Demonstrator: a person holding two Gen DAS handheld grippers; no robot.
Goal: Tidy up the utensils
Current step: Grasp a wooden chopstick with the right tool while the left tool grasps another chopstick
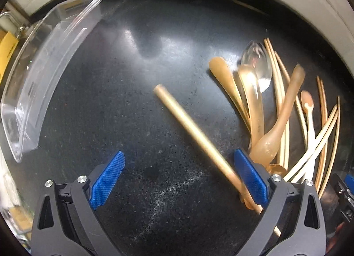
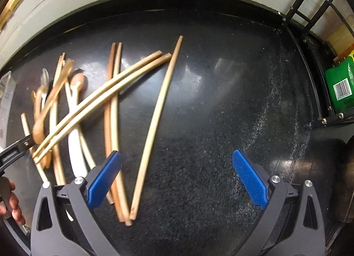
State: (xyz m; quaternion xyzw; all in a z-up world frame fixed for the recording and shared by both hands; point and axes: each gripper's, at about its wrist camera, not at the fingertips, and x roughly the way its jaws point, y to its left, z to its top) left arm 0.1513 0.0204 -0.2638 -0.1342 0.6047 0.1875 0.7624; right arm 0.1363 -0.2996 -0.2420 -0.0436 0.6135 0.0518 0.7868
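1. Right now my left gripper (image 1: pixel 179 178) is spread wide above the black countertop (image 1: pixel 137 110), with nothing pinched between its blue pads (image 1: pixel 108 180).
2. One gold-coloured stick (image 1: pixel 194 132) lies slantwise on the counter, its far end free and its near end passing just beside my right-hand pad; I cannot tell whether the two touch.
3. To the right of that stick sits the heap of utensils: a clear spoon (image 1: pixel 257 65), several amber spoons (image 1: pixel 281 119), a small pale spoon (image 1: pixel 308 110) and a fan of chopsticks (image 1: pixel 320 143), all overlapping.
4. At the far left a clear plastic container (image 1: pixel 42 74) stands tilted, well apart from the heap.
5. My right gripper (image 2: pixel 177 178) is likewise wide apart and holds nothing.
6. From its camera, 1 pale chopstick (image 2: pixel 154 123) lies between its fingers, while 2 more (image 2: pixel 106 99) cross the pile at the left.
7. A green packet (image 2: pixel 339 83) sits by a black rack (image 2: pixel 309 6) at the far right.
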